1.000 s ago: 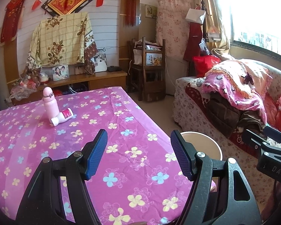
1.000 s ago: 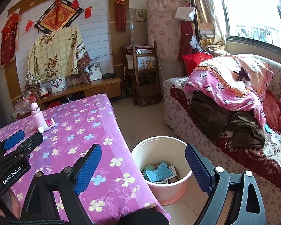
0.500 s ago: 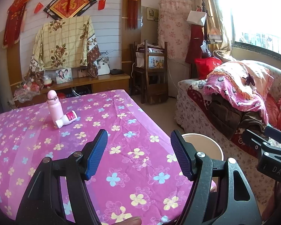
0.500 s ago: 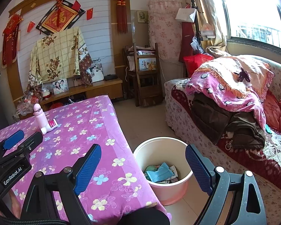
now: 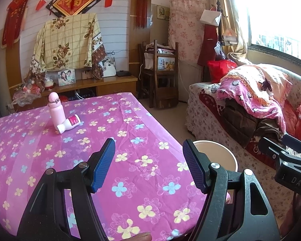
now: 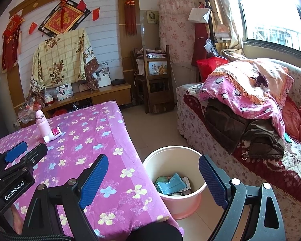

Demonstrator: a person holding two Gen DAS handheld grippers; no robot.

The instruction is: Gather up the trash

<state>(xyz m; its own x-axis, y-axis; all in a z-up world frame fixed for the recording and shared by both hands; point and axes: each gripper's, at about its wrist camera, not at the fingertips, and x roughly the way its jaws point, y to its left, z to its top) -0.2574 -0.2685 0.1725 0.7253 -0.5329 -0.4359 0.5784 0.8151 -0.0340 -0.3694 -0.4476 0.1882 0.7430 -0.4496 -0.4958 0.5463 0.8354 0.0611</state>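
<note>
My left gripper (image 5: 148, 165) hangs over the near part of the table (image 5: 130, 180), which wears a purple cloth strewn with flowers. Its blue pads stand apart with nothing between them but cloth below. My right gripper (image 6: 153, 182) is off the table's right edge, jaws spread wide and empty, and between its pads I look down on the pink bin (image 6: 175, 180) standing on the floor just beside the table. In the bin lies the trash (image 6: 171, 185): a crumpled blue mask and some bits of paper, resting on the bottom. From the left view only the rim of that bin shows past the table's right edge.

At the far left of the table stands a pink bottle (image 5: 55, 113), upright, and a small white bottle (image 5: 69, 126) with a red label lies on its side touching the pink one's foot. The rest of the cloth between those bottles and my left pads is bare of things.

Beyond the bin from the table, a sofa (image 6: 250, 140) runs along the window wall, heaped with a pink blanket and dark clothes. Behind the table's far end is a low wooden cabinet (image 5: 102, 84) with framed photos.
</note>
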